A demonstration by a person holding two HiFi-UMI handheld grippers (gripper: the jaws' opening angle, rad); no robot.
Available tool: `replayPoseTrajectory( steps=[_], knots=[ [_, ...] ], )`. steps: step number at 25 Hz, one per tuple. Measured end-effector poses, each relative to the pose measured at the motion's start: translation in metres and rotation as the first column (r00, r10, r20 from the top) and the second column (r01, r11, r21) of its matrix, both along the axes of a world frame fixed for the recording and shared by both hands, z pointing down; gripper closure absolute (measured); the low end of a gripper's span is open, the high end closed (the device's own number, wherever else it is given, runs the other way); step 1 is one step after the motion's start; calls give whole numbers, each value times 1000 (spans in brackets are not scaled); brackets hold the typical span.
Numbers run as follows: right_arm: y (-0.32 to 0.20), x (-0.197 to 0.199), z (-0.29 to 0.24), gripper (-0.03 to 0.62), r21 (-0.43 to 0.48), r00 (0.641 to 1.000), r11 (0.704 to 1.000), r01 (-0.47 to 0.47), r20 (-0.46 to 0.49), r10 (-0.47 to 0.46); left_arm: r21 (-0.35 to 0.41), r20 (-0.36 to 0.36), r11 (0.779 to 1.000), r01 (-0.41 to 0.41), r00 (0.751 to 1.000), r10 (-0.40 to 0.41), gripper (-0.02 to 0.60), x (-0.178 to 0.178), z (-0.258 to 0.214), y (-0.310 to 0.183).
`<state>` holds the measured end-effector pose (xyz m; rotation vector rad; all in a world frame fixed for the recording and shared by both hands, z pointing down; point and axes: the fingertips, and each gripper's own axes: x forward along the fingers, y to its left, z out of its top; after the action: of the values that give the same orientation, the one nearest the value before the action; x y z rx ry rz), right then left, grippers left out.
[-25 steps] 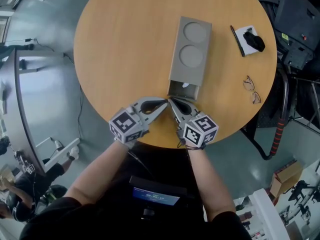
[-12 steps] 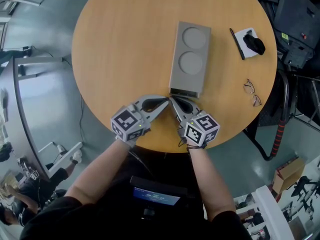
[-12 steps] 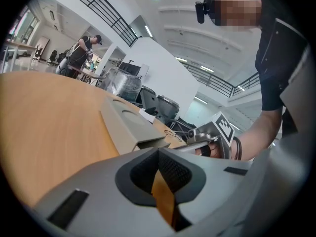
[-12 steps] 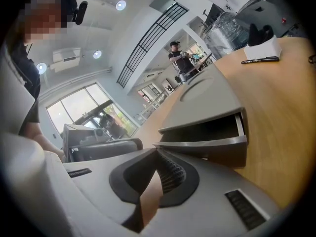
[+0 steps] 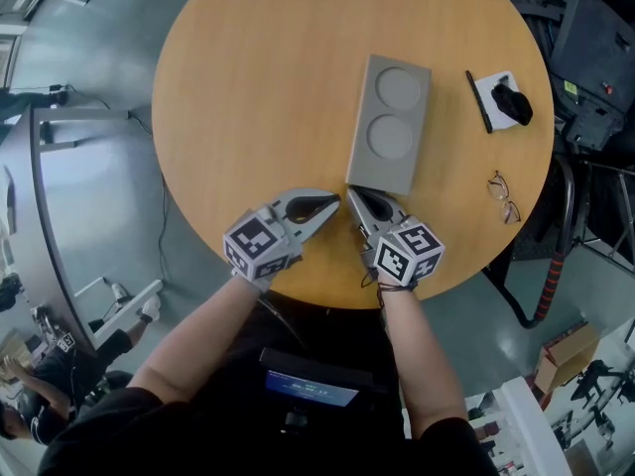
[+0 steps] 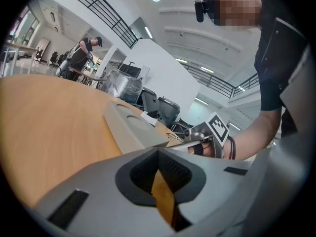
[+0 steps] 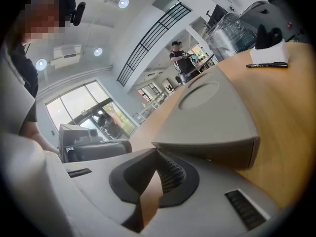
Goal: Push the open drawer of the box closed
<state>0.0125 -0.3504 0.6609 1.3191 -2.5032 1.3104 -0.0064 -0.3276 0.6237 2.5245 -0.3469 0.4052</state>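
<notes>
Right, box [image 5: 390, 124] runs up-frame, drawer front [image 7: 217, 152] at its lower end — left gripper [image 5: 335, 204], right gripper [image 5: 350, 194] pinched empty just below; glasses [image 5: 501, 188] right.

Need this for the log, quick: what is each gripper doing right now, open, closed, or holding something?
Left gripper: closed, holding nothing.
Right gripper: closed, holding nothing, its tip at the near end of the box.

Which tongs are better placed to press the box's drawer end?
Right. The right tongs sit shut facing the box end-on; the left tongs point sideways off its corner.
</notes>
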Motion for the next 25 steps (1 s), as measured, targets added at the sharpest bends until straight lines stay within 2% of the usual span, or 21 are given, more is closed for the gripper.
replayPoseTrajectory(
  steps=[6, 11, 16, 21, 25],
  knots=[
    [3, -3, -23, 588, 36, 999, 999, 34, -8, -34, 31, -2, 999, -15, 1000, 15, 555, -7, -21, 3],
    [17, 10, -115, 588, 210, 996, 974, 82, -35, -77, 74, -51, 997, -15, 999, 19, 555, 0, -77, 12],
    [48, 25, -225, 588, 385, 987, 910, 156, -93, -131, 190, -118, 981, -25, 992, 48, 555, 14, -170, 38],
    [90, 27, -323, 588, 523, 969, 818, 242, -179, -172, 280, -145, 958, -58, 984, 102, 555, 22, -265, 80],
    [133, 18, -383, 588, 587, 945, 746, 314, -265, -189, 330, -164, 943, -44, 981, 103, 555, 11, -330, 112]
  ],
)
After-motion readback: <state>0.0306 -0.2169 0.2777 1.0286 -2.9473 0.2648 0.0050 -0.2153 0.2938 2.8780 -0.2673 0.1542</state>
